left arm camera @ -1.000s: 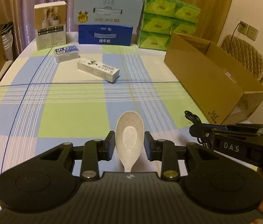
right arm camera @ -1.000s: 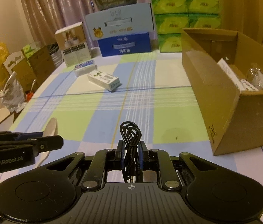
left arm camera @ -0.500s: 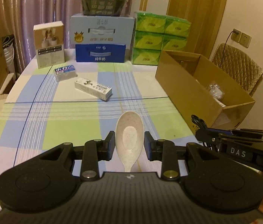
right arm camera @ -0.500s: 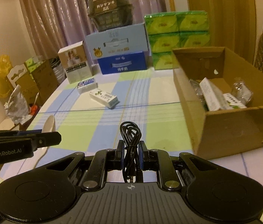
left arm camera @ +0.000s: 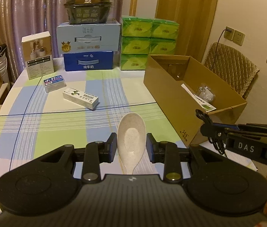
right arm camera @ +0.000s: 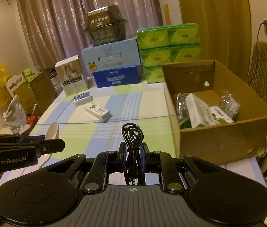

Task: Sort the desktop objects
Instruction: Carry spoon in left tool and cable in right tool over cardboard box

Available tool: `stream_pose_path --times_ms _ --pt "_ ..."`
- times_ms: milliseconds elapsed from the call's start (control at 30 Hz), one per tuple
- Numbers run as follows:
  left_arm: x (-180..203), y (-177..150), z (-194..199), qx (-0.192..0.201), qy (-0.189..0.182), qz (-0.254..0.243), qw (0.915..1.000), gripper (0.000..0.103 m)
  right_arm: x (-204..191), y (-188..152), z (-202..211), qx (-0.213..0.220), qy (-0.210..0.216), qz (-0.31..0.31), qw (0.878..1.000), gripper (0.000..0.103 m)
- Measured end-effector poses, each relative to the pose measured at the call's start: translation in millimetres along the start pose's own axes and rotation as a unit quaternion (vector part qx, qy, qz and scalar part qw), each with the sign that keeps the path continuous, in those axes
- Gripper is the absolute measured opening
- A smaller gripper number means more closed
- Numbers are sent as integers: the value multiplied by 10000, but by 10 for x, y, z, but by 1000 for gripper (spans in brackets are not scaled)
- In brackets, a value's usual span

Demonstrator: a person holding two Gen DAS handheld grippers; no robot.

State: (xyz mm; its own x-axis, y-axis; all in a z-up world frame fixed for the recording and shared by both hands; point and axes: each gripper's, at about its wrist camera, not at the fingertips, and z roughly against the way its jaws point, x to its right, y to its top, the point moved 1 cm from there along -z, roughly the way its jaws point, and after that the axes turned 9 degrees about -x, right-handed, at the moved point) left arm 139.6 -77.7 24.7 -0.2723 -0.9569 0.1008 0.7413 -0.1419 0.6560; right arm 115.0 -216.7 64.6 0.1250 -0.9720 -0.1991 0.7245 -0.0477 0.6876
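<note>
While two small boxes lie on the checked tabletop (left arm camera: 38, 132), left tongs (left arm camera: 131, 145) clamp one cream spoon (left arm camera: 131, 138); right tongs (right arm camera: 132, 156) clamp one coiled black cable (right arm camera: 132, 138) beside one open cardboard box (right arm camera: 218, 140).

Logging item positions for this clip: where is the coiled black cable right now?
The coiled black cable is clamped upright in the right gripper, centre-bottom of the right wrist view, above the checked tablecloth, left of the open cardboard box.

Your table (left arm camera: 38, 132) wears a checked cloth; on it lie a toothpaste box (left arm camera: 80, 98), a small packet (left arm camera: 54, 82), and an open cardboard box (left arm camera: 171, 94).
</note>
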Motion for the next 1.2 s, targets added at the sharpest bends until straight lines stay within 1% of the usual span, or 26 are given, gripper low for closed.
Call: stream_pose_path --times_ms 267,433,633,867,1000,1200 --pt "162 57 -58 -54 -86 -128 9999 27 187 17 121 65 -110 -64 9999 12" --pt "289 165 -70 -55 -237 -182 9995 27 365 73 243 152 -259 -116 9995 12" --pt "502 356 -101 -35 -406 -296 9987 27 656 165 421 270 -471 -258 9982 12" --pt "827 610 -169 -42 -785 -280 9965 27 977 286 591 324 -625 -408 9967 12" --pt "1027 807 -261 -12 -994 -284 9946 27 1164 416 606 368 -696 -470 9958 12" --pt "1272 1109 -477 29 -1172 -295 9927 27 1438 628 515 370 -753 -497 9952 12"
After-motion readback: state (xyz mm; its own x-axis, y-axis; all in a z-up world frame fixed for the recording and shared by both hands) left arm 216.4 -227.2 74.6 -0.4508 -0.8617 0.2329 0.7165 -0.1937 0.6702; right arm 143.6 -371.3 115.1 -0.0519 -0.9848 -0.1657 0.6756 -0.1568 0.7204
